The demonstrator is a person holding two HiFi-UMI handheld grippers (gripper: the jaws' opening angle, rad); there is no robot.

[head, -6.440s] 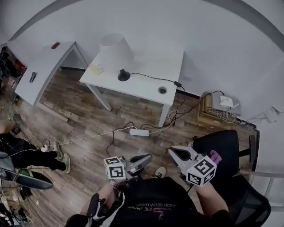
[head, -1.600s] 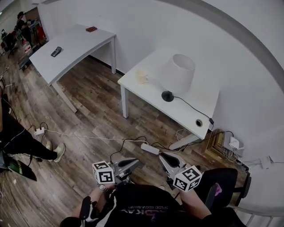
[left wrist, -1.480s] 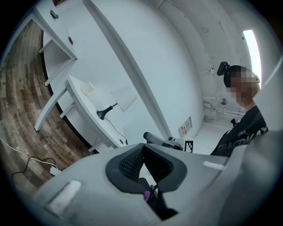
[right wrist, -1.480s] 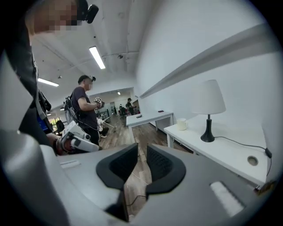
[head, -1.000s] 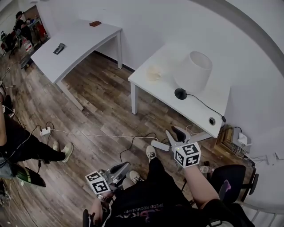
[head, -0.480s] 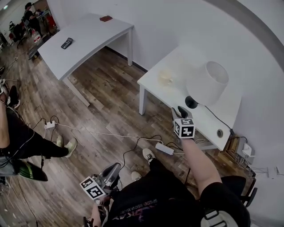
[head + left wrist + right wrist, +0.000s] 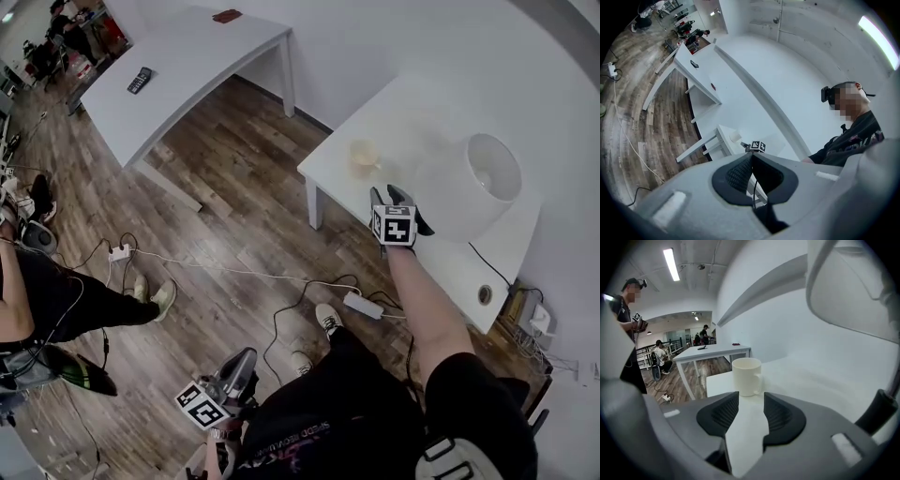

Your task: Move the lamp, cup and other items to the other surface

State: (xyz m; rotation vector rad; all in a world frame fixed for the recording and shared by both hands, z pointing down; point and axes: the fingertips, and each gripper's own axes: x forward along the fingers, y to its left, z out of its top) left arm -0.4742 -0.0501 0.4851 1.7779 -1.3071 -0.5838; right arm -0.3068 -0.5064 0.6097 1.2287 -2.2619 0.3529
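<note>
Ahead of the right gripper (image 7: 751, 401), fingers empty and just opening, stands one cream ceramic cup (image 7: 746, 376); one white-shaded lamp (image 7: 473, 192) is to their right; left gripper (image 7: 751, 157) fingers clenched.

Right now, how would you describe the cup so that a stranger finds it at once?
Look at the small white table against the wall, the one carrying the big white lamp. Near its corner toward the wooden floor stands the cup, apart from the lamp. It is the only small cream mug with a handle there; the lamp is far larger.
</note>
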